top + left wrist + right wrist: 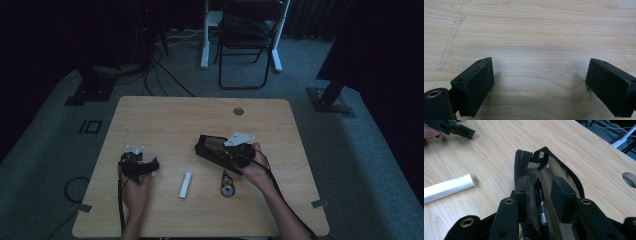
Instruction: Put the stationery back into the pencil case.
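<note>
Both fingers (522, 192) of the right gripper (540, 192) stand a little apart inside an open black pencil case (522, 161), with a black pen (540, 202) lying loose between them; neither pad presses on the pen. From the high view the right gripper (220, 149) sits over the case (206, 145) near the middle of the wooden table (165, 115), held by the person's right hand (257, 172). A white tube-like stick (185, 185) lies on the table just in front of the case, and a small dark object (228, 184), too dim to identify, perhaps a roll or a clip, lies near the right hand. Left gripper (540, 80) jaws are spread wide over bare wood with nothing between them; in the high view it (137, 162) rests at the table's left, well apart from the case
</note>
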A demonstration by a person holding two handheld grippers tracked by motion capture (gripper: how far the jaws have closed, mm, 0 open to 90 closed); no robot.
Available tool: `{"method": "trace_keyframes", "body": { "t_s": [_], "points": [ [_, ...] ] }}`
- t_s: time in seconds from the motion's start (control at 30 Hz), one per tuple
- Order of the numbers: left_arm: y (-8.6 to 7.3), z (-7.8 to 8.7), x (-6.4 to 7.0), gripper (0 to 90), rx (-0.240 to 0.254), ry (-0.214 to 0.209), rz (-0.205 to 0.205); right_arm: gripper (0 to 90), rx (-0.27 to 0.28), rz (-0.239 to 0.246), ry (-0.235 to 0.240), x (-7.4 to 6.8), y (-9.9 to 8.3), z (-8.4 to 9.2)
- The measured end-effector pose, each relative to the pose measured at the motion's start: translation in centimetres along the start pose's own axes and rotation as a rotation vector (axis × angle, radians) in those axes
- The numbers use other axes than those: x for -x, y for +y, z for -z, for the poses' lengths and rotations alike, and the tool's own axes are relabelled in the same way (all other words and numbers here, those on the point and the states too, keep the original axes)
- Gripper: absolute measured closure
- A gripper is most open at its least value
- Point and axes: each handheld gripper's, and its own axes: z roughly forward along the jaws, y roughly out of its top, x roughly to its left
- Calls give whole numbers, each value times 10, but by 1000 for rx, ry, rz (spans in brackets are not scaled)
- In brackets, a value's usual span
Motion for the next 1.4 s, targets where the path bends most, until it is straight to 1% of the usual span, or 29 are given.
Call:
{"method": "trace_keyframes", "body": {
  "t_s": [0.4,0.67,0.93,1.27,1.4],
  "points": [
    [0,0,0,83,-1,0,-1,639,22,-3,7,-11,-3,9],
    [0,0,0,83,0,0,-1,621,24,-1,13,-16,-6,11],
    [0,0,0,83,-1,0,-1,600,24,-8,4,-22,-11,14],
    [0,0,0,83,-1,0,-1,592,24,-6,1,-28,-16,17],
    [0,0,0,83,-1,0,-1,592,24,-4,-9,-32,-18,19]
  ]
}}
